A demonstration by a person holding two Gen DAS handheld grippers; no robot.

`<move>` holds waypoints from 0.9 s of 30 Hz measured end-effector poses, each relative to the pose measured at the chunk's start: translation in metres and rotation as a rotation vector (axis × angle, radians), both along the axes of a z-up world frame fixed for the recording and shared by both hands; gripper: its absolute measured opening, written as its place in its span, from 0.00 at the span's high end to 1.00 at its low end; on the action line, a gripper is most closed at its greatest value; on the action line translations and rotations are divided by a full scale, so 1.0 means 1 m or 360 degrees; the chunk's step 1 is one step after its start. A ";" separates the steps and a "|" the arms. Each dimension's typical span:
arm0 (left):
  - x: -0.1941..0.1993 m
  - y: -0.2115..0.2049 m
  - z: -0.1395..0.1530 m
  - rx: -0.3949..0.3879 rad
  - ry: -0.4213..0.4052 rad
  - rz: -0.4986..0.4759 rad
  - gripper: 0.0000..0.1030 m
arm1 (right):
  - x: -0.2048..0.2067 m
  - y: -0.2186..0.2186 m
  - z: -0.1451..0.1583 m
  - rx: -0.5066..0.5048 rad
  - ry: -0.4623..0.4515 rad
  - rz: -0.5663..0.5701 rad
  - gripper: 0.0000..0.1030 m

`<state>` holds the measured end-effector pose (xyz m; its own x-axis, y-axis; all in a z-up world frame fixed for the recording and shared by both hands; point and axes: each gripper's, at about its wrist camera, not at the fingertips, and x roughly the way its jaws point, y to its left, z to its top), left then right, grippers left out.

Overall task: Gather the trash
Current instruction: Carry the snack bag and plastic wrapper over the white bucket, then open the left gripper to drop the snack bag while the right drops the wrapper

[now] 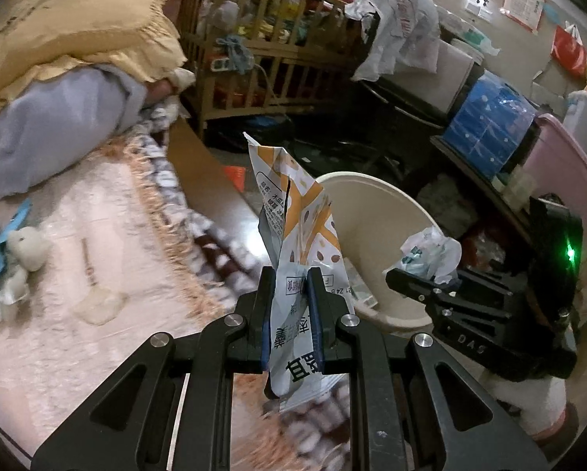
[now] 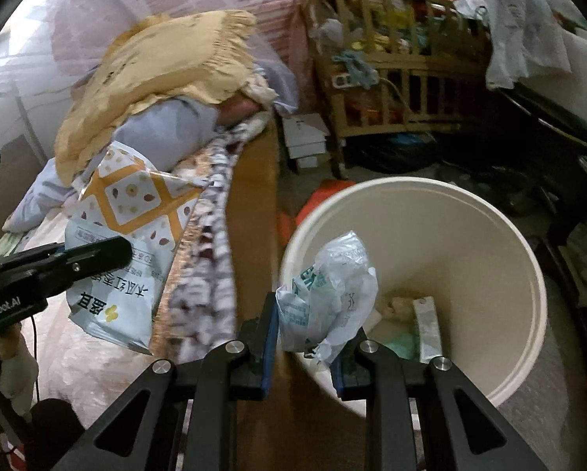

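My left gripper [image 1: 291,274] is shut on a white and orange snack bag [image 1: 299,219], held upright above the bed edge; the bag also shows in the right wrist view [image 2: 132,243]. My right gripper [image 2: 313,314] is shut on a crumpled white plastic wrapper [image 2: 329,294], held over the near rim of a cream trash bucket [image 2: 521,243]. In the left wrist view the right gripper [image 1: 431,274] holds the wrapper [image 1: 431,253] beside the bucket [image 1: 372,212]. Some trash lies inside the bucket [image 2: 425,322].
A bed with a pale fuzzy blanket [image 1: 77,274], a yellow pillow [image 1: 70,19] and a grey pillow [image 1: 58,125] lies at left. A wooden crib [image 1: 262,51] stands behind. Blue packs [image 1: 489,125] and a pink bin [image 1: 568,172] stand right of the bucket.
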<state>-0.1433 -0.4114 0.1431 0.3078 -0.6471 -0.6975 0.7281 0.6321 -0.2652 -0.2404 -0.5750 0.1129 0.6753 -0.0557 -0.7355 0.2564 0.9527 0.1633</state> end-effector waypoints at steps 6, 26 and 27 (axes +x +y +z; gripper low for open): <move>0.002 -0.032 -0.005 0.0010 0.0031 -0.0042 0.87 | -0.006 -0.029 -0.006 0.0008 0.0008 -0.0079 0.79; 0.007 -0.087 -0.023 0.0001 0.0047 -0.0136 0.63 | -0.018 -0.077 -0.020 0.0066 -0.0015 -0.0277 0.46; 0.008 -0.085 -0.023 0.0005 0.0051 -0.0130 0.63 | -0.017 -0.076 -0.020 0.0066 -0.0016 -0.0279 0.45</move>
<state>-0.1355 -0.4968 0.1196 0.2317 -0.6668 -0.7083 0.7684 0.5719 -0.2871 -0.2575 -0.6511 0.0932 0.6655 -0.1428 -0.7327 0.4159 0.8860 0.2051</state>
